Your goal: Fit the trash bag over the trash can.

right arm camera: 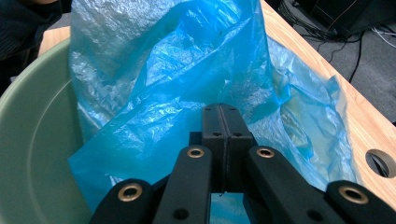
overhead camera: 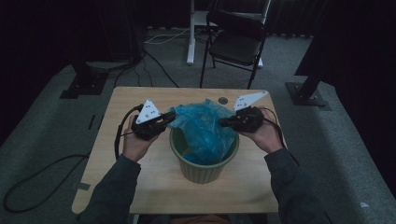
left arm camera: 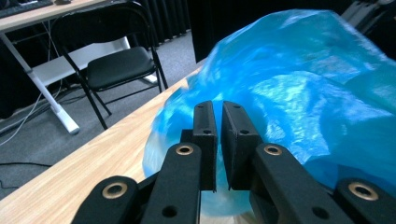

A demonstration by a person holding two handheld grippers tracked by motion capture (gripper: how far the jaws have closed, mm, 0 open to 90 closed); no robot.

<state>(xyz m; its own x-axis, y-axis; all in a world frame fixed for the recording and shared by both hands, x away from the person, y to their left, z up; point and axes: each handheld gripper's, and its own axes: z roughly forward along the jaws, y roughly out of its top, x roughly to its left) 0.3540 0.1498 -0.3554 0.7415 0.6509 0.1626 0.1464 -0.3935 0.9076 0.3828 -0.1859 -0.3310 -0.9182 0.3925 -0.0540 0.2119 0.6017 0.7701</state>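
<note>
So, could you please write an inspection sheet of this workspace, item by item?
Surface: light wooden table with a round hole near its far edge.
Job's things: blue plastic bag in green bin, not yet spread over the rim.
Clutter: nothing seen.
Grippers: left hand-held gripper nearly shut at the bag; right hand-held gripper shut, seemingly pinching bag film.
Cables: black cable trails from left gripper; cables on floor.
Surroundings: black folding chair, grey carpet, dark curtains.

Left tongs (overhead camera: 169, 115) nearly closed (small gap), right tongs (overhead camera: 223, 123) pressed together
</note>
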